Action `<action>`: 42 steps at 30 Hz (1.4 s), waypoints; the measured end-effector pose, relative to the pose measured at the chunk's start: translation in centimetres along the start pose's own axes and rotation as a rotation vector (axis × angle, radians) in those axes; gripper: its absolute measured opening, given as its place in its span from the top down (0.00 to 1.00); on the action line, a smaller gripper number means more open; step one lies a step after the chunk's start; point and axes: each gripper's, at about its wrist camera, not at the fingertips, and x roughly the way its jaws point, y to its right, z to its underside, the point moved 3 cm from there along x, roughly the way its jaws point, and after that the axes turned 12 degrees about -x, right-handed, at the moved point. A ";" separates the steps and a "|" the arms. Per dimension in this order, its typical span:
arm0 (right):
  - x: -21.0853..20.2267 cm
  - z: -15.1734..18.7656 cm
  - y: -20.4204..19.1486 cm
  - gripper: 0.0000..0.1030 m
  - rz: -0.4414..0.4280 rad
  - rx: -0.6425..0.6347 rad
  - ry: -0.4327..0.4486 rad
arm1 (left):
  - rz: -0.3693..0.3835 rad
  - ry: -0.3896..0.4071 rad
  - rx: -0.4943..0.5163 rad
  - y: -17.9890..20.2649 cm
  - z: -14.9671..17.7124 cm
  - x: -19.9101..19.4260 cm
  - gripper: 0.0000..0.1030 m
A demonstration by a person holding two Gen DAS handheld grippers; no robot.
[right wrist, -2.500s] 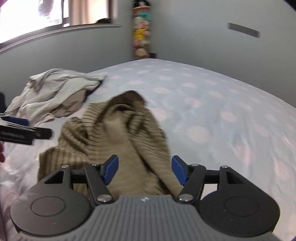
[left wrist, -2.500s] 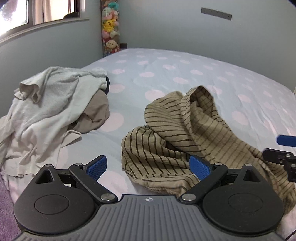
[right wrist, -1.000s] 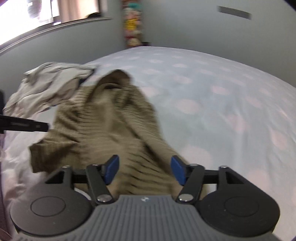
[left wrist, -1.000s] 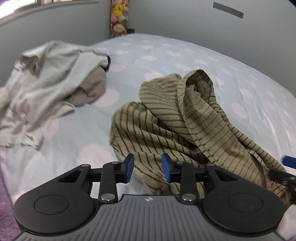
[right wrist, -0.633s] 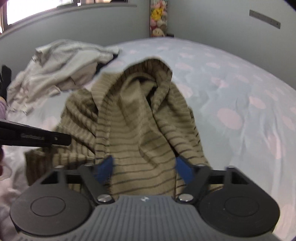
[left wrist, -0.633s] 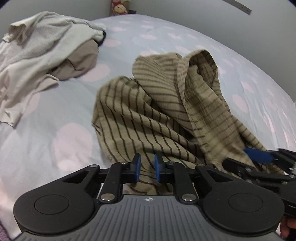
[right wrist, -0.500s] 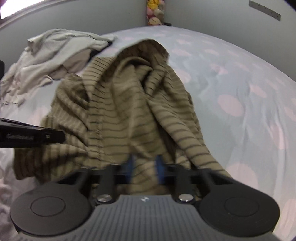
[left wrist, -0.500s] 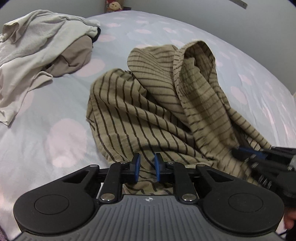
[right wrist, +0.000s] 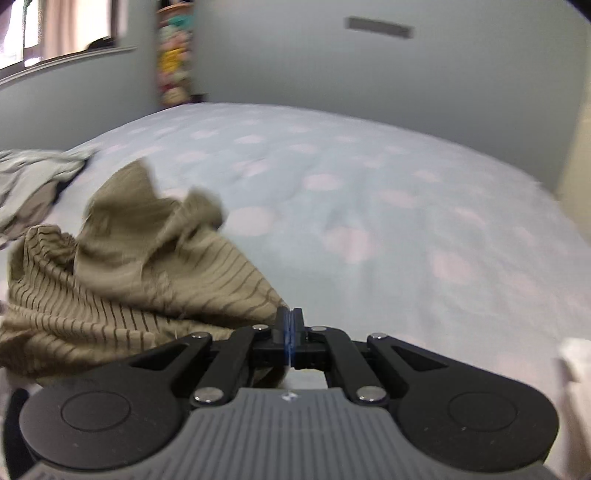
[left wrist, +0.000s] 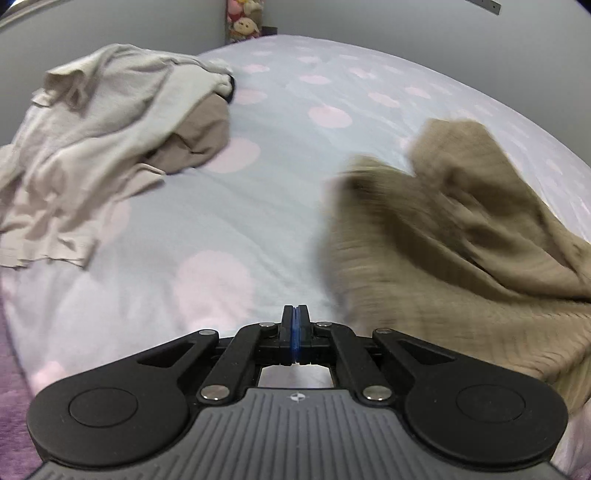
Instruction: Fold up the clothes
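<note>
Though blurred, striped shirt [left wrist: 461, 236] heaped on bed [left wrist: 229, 206], right of left gripper [left wrist: 294, 325], pads pressed together, empty. Right gripper [right wrist: 290, 325] likewise closed; shirt left, touching fingertips, possibly pinched. Pale clothes pile [left wrist: 99, 122] far left.

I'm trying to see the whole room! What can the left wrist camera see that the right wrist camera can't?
Only the left wrist view shows the whole pale clothes pile and a purple rug. Only the right wrist view shows the window and clear stripes on the striped shirt. Both show the dotted bedsheet, the shirt, the plush toys in the corner, and a shut gripper: left gripper, right gripper.
</note>
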 end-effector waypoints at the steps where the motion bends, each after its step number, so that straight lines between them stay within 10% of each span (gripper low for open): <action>1: -0.7 0.5 0.9 0.99 0.025 0.010 -0.007 | -0.007 0.005 0.000 -0.3 0.0 -0.4 1.00; 16: -4.0 5.5 6.5 0.93 0.140 0.063 -0.165 | 0.030 0.019 0.069 1.3 -0.2 -1.9 1.00; 21: -3.0 3.4 4.7 0.78 0.044 0.037 -0.104 | 0.082 0.018 0.102 2.8 0.1 -1.6 0.97; 30: -0.5 -1.2 -0.8 0.50 -0.153 -0.028 -0.003 | 0.166 0.008 0.071 3.3 -0.1 0.1 0.56; 42: 3.3 -5.4 -9.4 0.53 -0.358 -0.160 0.067 | 0.330 0.016 0.073 7.7 -2.1 1.1 0.49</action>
